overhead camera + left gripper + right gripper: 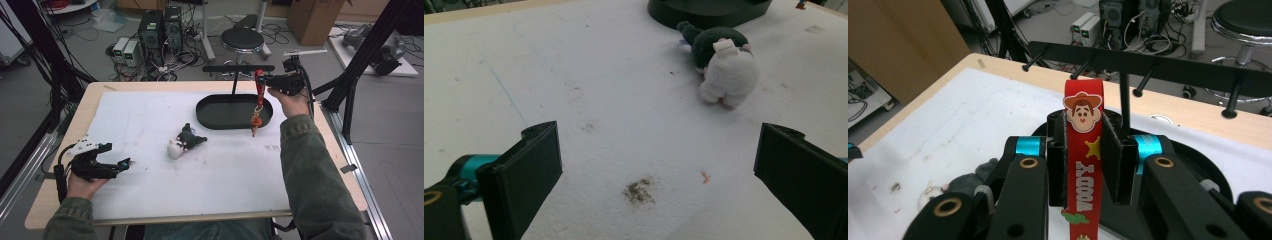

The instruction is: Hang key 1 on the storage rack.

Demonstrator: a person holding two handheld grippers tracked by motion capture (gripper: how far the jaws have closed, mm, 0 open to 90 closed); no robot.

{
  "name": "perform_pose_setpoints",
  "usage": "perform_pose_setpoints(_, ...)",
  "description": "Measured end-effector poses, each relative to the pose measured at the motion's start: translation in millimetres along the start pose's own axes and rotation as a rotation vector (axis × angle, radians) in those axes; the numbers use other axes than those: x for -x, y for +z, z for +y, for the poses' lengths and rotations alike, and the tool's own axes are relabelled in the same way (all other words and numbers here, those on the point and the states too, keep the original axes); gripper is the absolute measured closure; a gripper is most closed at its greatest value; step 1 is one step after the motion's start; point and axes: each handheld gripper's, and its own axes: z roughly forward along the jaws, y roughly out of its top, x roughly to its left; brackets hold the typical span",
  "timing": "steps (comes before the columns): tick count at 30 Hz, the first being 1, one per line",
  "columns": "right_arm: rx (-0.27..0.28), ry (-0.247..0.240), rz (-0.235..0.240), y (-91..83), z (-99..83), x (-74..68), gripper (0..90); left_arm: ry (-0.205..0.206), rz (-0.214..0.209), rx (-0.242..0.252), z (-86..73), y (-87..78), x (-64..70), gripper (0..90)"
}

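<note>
My right gripper (263, 78) is shut on a red strap keychain (259, 92) printed with a cowboy face (1083, 111); its charm (256, 122) dangles over the front edge of the black oval tray (212, 111). In the right gripper view the strap (1083, 165) stands between the closed jaws, just short of the black peg rack (1168, 67). A small black and white plush toy (184, 140) lies mid-table. My left gripper (131, 162) rests open at the left on the white mat, well away from the plush (724, 65), jaws wide apart with nothing between them.
The rack (239, 68) rises on a post from the tray at the table's far side. A white mat (150, 120) covers the wooden table. Behind the table are a stool (242, 39), computer boxes (159, 27) and cables on the floor.
</note>
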Motion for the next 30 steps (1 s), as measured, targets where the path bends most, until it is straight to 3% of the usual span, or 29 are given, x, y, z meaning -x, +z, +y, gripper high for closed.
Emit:
perform_pose_setpoints(2,-0.034,-0.016,-0.015,5.4,9.0,5.7,75.4,0.003,-0.007,-0.006,0.2,2.1,1.6,5.4)
perform_pose_setpoints(11,-0.039,0.016,-0.009,16.0,26.6,21.4,75.5,-0.001,-0.019,-0.01,-0.1,5.6,-0.4,5.4)
perform_pose_setpoints(20,-0.065,-0.01,-0.046,22.2,56.9,21.8,75.4,-0.008,-0.026,0.013,0.8,3.0,-0.1,5.4)
perform_pose_setpoints(30,-0.049,-0.003,-0.024,29.5,71.9,21.4,75.3,-0.014,-0.031,0.018,1.0,3.5,-1.6,5.4)
